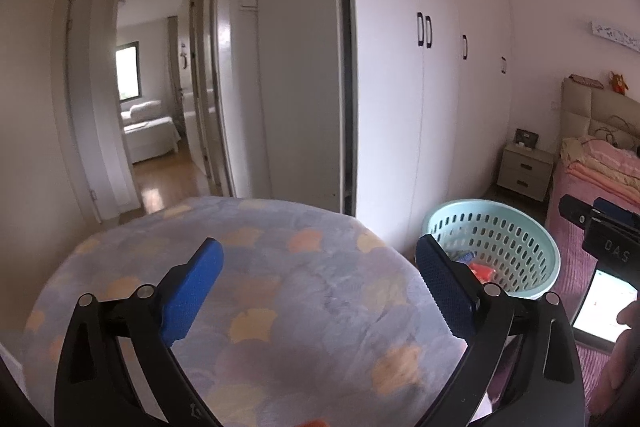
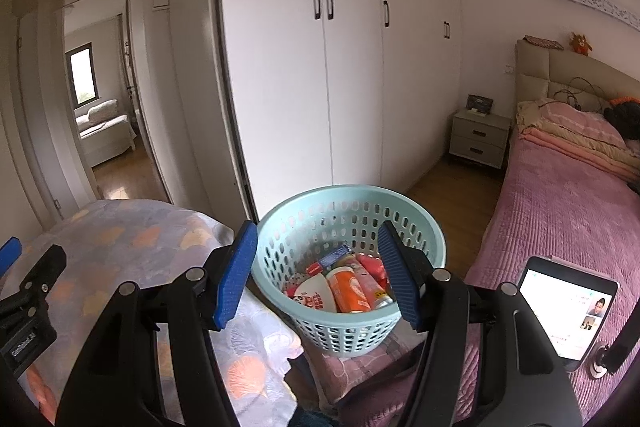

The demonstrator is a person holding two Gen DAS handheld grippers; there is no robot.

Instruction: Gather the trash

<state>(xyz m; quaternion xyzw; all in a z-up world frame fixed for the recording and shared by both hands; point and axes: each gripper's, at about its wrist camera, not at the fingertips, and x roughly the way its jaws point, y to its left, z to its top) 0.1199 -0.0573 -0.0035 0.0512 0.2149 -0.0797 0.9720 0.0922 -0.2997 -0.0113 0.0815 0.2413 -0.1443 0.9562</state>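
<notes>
Right wrist, trash (image 2: 348, 287) inside basket (image 2: 280, 227), left barely

A pink-covered bed (image 2: 560, 211) carries a lit tablet (image 2: 568, 307) and folded blankets (image 2: 576, 135). The basket (image 2: 344, 323) sits on a mauve cloth beside a floral blanket (image 2: 132, 239).
</notes>
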